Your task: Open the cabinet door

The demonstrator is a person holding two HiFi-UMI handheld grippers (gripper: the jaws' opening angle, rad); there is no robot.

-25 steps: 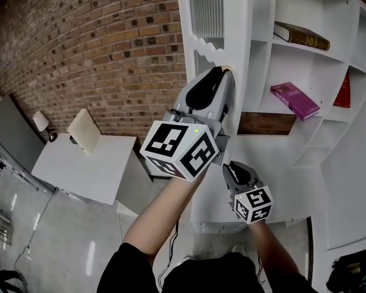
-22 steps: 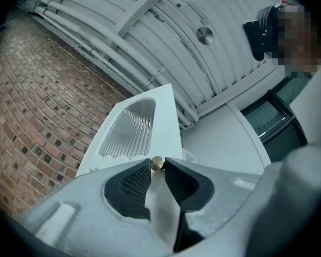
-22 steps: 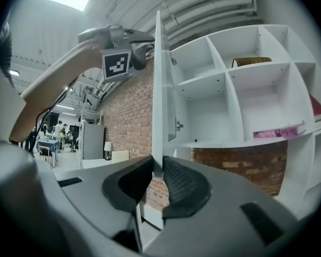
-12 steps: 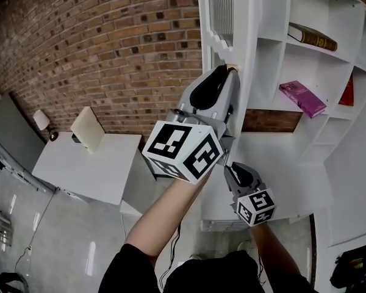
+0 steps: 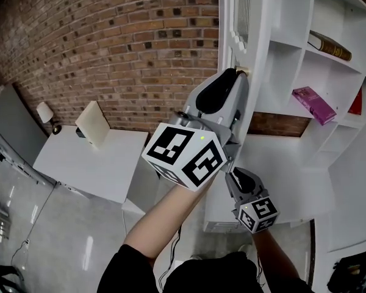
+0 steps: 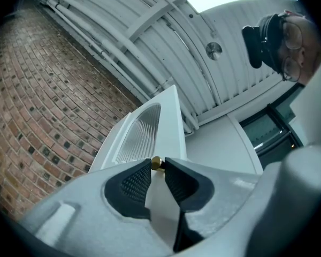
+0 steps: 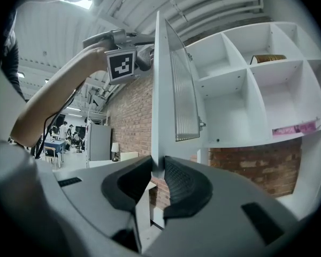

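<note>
- Cabinet door (image 7: 174,90): white with a ribbed glass panel, upright, swung well clear of the shelving (image 7: 230,103).
- Left gripper (image 6: 157,166): clamped on the brass knob (image 6: 156,163), high on the door's free edge.
- Right gripper (image 7: 158,171): pinching that same edge lower down.
- Judgement: any further swing runs toward the brick wall (image 5: 110,54), away from the shelving.

The white shelf unit (image 5: 287,157) ahead of me carries a brown book (image 5: 329,46) lying flat in an upper compartment. A magenta book (image 5: 314,104) lies on the board below it. A red book (image 5: 357,101) sits at the unit's right edge.
</note>
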